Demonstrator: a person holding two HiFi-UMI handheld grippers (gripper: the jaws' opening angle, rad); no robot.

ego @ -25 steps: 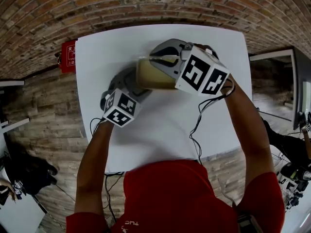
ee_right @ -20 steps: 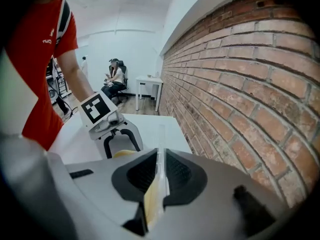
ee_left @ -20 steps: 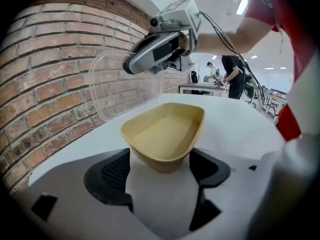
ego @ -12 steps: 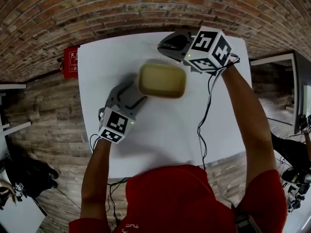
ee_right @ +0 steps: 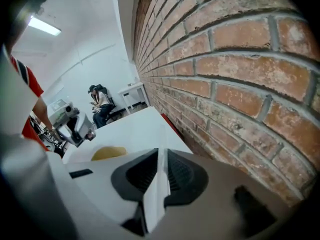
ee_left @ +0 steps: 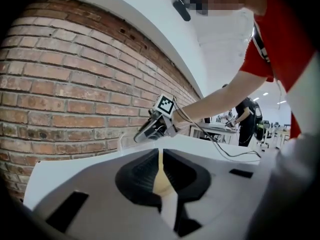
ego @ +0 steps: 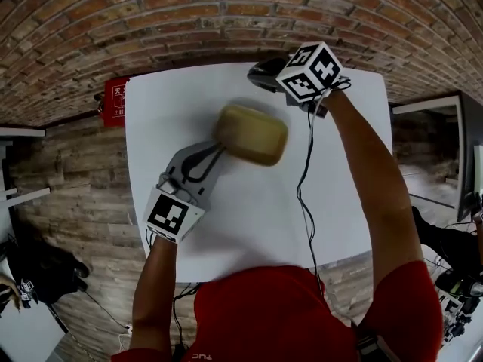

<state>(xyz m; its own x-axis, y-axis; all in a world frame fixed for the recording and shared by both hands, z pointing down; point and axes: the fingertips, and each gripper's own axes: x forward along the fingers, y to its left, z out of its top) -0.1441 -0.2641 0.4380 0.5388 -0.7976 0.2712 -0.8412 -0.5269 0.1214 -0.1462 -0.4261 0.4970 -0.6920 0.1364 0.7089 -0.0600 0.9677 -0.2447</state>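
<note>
Brickwork (ego: pixel 226 13) curves round the far side of the white table (ego: pixel 226 232). A red box (ego: pixel 113 100) sits against it, just off the table's far left corner. A black cable (ego: pixel 302 172) trails from the right gripper (ego: pixel 256 74) back over the tabletop, beside the person's forearm. Far off in the room, the right gripper view shows a seated person (ee_right: pixel 101 105).

The left gripper (ego: pixel 215 151) has its jaws clenched on the thin rim of a tan container (ego: pixel 253 134). The container is over the far middle of the table. It is a rounded rectangle of plain, smooth tan, tilted and blurred, so its inside cannot be made out.

The right gripper is at the table's far edge, near the container but clear of it. Its jaws are pressed together on a clear plastic lid (ee_right: pixel 161 174), seen edge-on as a pale, thin strip.
</note>
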